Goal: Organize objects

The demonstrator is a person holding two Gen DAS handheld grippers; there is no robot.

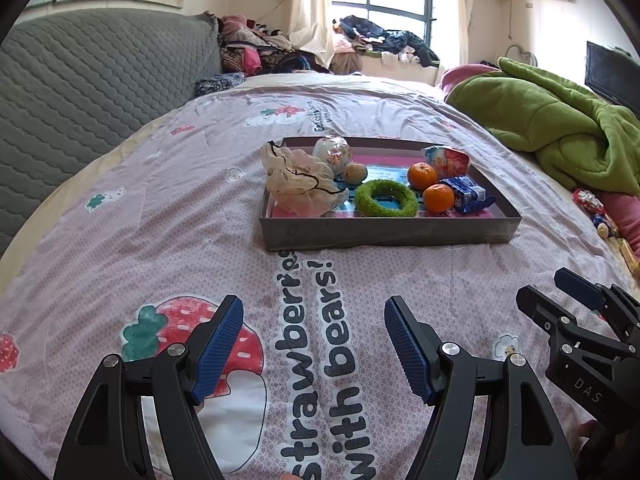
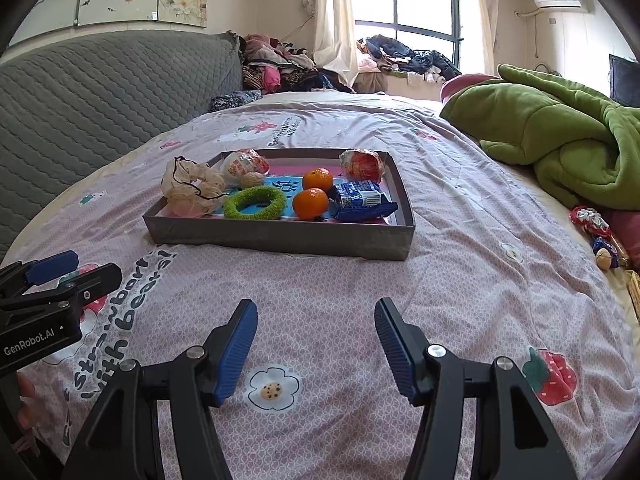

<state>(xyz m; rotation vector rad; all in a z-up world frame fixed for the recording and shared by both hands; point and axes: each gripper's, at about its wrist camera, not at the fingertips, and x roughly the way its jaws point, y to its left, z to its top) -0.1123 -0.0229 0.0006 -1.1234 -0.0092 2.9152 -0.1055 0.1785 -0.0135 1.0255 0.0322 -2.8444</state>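
a: tray (image 2: 280,240) first — a shallow grey box tray on the pink bedspread (image 2: 460,280), ahead of both grippers and well apart from them, nothing in reach yet.

b: what's in it?

a: a cream mesh pouf (image 2: 192,192) at the near-left corner, spilling over the rim. a green ring (image 2: 254,203) beside it, two oranges (image 2: 310,203) toward the middle, a blue packet (image 2: 360,200) right of those, a walnut-like ball (image 2: 251,180) behind the ring, and two wrapped snacks at the back.

b: how does the tray's long side run?

a: across the view, broadside on. any reach goes forward and over the near wall.

b: which hand is closer?

a: from the right gripper (image 2: 316,344) the tray sits ahead and a little left. from the left gripper (image 1: 314,344) it sits ahead and to the right, with the pouf corner (image 1: 296,184) almost straight ahead. i'd judge the left better lined up for the pouf, the right for the packet and oranges.

b: and the jaws?

a: both spread apart, blue pads clear, nothing between them. each hovers over bare bedspread, side by side; the right one (image 1: 576,296) shows at the edge of the left view.

b: anything outside the tray?

a: a few small wrapped things (image 2: 592,220) far right by the green blanket (image 2: 560,140); whether they belong to the job i can't tell.
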